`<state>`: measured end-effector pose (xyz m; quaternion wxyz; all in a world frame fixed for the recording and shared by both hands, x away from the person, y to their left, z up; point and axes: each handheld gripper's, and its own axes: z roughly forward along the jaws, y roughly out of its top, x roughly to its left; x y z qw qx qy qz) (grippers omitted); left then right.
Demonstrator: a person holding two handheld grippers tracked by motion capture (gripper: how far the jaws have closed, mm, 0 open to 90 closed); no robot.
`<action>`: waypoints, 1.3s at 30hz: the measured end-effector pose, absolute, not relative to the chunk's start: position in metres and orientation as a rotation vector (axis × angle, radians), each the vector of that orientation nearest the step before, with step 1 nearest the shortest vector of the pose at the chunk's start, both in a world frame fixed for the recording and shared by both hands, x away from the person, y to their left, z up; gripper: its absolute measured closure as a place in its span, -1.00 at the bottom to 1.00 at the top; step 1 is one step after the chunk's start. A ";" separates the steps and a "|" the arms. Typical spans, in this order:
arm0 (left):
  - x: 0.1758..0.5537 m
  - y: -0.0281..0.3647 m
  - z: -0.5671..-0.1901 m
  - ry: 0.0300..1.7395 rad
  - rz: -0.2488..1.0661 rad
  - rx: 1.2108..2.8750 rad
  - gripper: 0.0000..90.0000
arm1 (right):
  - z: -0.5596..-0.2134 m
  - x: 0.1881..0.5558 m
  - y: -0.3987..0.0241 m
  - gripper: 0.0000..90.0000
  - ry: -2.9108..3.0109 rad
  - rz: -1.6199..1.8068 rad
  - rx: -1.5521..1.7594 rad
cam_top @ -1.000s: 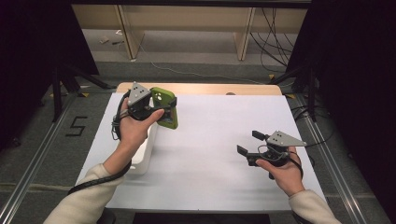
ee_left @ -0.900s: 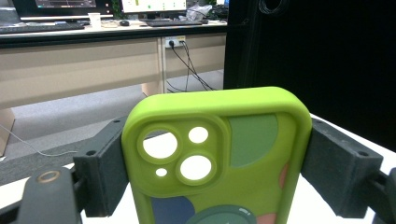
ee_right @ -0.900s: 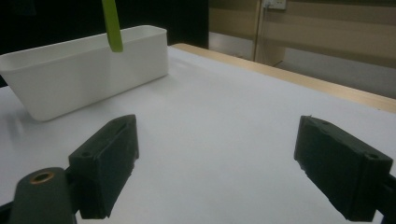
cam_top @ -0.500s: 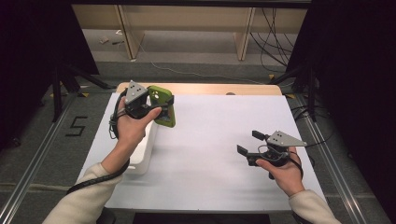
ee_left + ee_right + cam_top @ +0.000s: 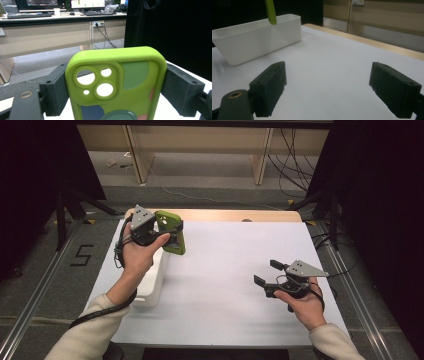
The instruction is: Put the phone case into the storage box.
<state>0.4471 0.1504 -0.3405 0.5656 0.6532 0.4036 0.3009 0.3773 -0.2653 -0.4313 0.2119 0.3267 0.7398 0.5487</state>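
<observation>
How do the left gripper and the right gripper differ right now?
The left gripper is shut on a green phone case; the right gripper is open with nothing between its jaws. The left one is raised above the white bin; the right sits low over the white table. Both have black jaws.

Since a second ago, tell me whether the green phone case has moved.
No. In the high view the green phone case sits in the same place over the far end of the white bin, clamped in the left hand-held gripper.

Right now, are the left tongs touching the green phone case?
Touching. In the left gripper view, both jaws of the left tongs press the sides of the green phone case.
</observation>
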 end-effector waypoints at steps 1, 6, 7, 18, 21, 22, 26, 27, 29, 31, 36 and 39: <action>0.447 0.151 -0.340 0.950 0.708 1.537 -0.64 | -0.431 0.377 -0.265 -0.66 2.055 1.524 0.908; 0.448 0.152 -0.340 0.955 0.714 1.534 -0.64 | -0.431 0.378 -0.265 -0.66 2.054 1.524 0.910; 0.448 0.153 -0.340 0.956 0.713 1.534 -0.64 | -0.431 0.378 -0.265 -0.66 2.054 1.525 0.910; 0.449 0.155 -0.341 0.964 0.716 1.533 -0.64 | -0.431 0.378 -0.266 -0.66 2.054 1.527 0.911; 0.450 0.156 -0.341 0.967 0.722 1.533 -0.64 | -0.432 0.378 -0.265 -0.66 2.052 1.528 0.912; 0.450 0.157 -0.341 0.966 0.726 1.535 -0.64 | -0.432 0.378 -0.266 -0.66 2.052 1.528 0.913; 0.451 0.158 -0.341 0.968 0.732 1.534 -0.64 | -0.432 0.378 -0.265 -0.66 2.056 1.529 0.912; 0.451 0.159 -0.341 0.969 0.732 1.535 -0.64 | -0.432 0.378 -0.265 -0.66 2.057 1.526 0.912; 0.452 0.159 -0.341 0.971 0.733 1.533 -0.64 | -0.432 0.377 -0.265 -0.66 2.057 1.527 0.911; 0.452 0.160 -0.341 0.972 0.732 1.532 -0.64 | -0.432 0.377 -0.265 -0.66 2.057 1.528 0.912; 0.453 0.162 -0.340 0.972 0.734 1.531 -0.64 | -0.432 0.378 -0.266 -0.66 2.056 1.530 0.910; 0.454 0.164 -0.340 0.978 0.734 1.528 -0.64 | -0.432 0.377 -0.265 -0.66 2.055 1.531 0.910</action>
